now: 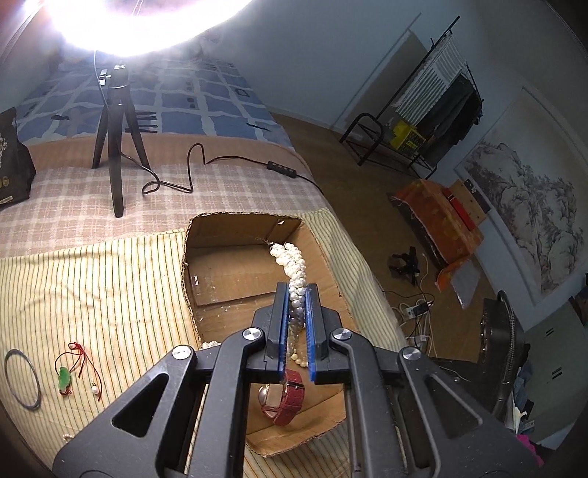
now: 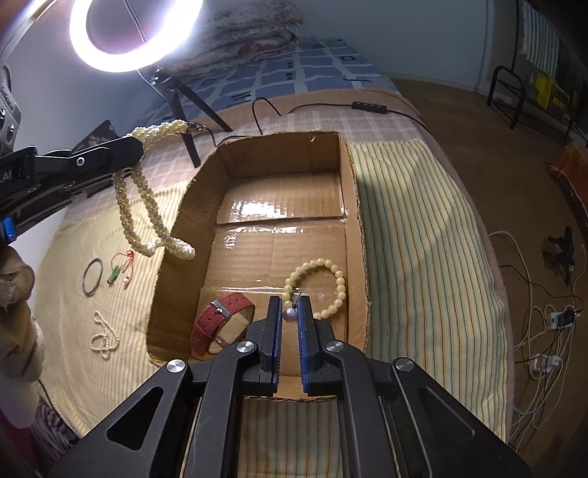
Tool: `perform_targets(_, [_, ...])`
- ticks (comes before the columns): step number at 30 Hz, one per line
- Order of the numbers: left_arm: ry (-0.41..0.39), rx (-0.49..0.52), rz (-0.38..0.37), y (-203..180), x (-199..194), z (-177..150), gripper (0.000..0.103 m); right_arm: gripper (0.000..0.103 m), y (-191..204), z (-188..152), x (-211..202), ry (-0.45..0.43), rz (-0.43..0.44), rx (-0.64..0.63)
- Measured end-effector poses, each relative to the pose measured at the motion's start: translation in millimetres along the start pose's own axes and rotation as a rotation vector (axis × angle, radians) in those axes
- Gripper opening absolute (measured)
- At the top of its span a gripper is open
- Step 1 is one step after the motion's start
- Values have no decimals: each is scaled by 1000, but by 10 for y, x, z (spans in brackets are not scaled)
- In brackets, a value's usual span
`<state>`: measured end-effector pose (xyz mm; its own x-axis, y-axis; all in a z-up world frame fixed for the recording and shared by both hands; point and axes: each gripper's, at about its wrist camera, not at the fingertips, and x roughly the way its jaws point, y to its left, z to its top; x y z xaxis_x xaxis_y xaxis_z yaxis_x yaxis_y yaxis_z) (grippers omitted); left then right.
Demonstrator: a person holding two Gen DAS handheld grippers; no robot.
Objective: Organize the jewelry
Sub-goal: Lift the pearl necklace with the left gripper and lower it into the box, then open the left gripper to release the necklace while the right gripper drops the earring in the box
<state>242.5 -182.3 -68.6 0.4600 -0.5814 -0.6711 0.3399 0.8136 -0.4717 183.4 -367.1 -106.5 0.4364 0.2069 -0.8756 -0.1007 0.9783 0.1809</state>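
No brand or label reads clearly anywhere; the white letters on your left tool's body are cut off at the frame edge, and the print on the yellow crate at far right is too small to make out.

Starting at the left of the striped cloth (image 2: 422, 220), you have a dark bangle (image 2: 92, 281), a red-cord green pendant (image 2: 117, 273) and a thin pearl chain (image 2: 104, 340) lying loose, outside the cardboard box (image 2: 257, 235). Your left gripper (image 1: 297, 294) is nearly closed, its blue pads pinching a twisted pearl necklace (image 1: 292, 264); the strand's loops hang down over the box's left wall, clear of the cloth. Inside the box, near its front left corner, lies the red-strap watch (image 2: 220, 325). Your right gripper (image 2: 289, 307) is narrowed to a slim gap and clamps a single pearl earring (image 2: 289, 315) at its tips, above the box floor. Just right of it, a cream bead bracelet (image 2: 319, 286) rests flat on the box bottom. A ring light (image 2: 136, 33) on a tripod stands behind the box.
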Motion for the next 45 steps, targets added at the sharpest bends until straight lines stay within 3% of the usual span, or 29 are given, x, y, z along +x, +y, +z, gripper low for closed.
perform_targets(14, [115, 3, -3, 67, 313, -70, 6, 7, 41, -18, 61, 10, 0, -13])
perform_targets(15, [122, 3, -1, 75, 319, -71, 8, 7, 41, -18, 62, 5, -1, -15])
perform_targets(18, [109, 2, 34, 108, 282, -72, 47, 7, 23, -13, 84, 16, -8, -11])
perform_targets(19, [99, -1, 43, 119, 266, -73, 49, 11, 14, -13, 90, 20, -3, -5])
perform_targets(22, [94, -3, 57, 149, 240, -63, 49, 47, 6, -21, 90, 16, -7, -1])
perform_targets(23, [89, -2, 65, 150, 226, -63, 49, 50, 12, -24, 80, 9, -9, -5])
perform_targets(45, [34, 22, 137, 282, -356, -134, 49, 50, 353, -23, -175, -59, -18, -45])
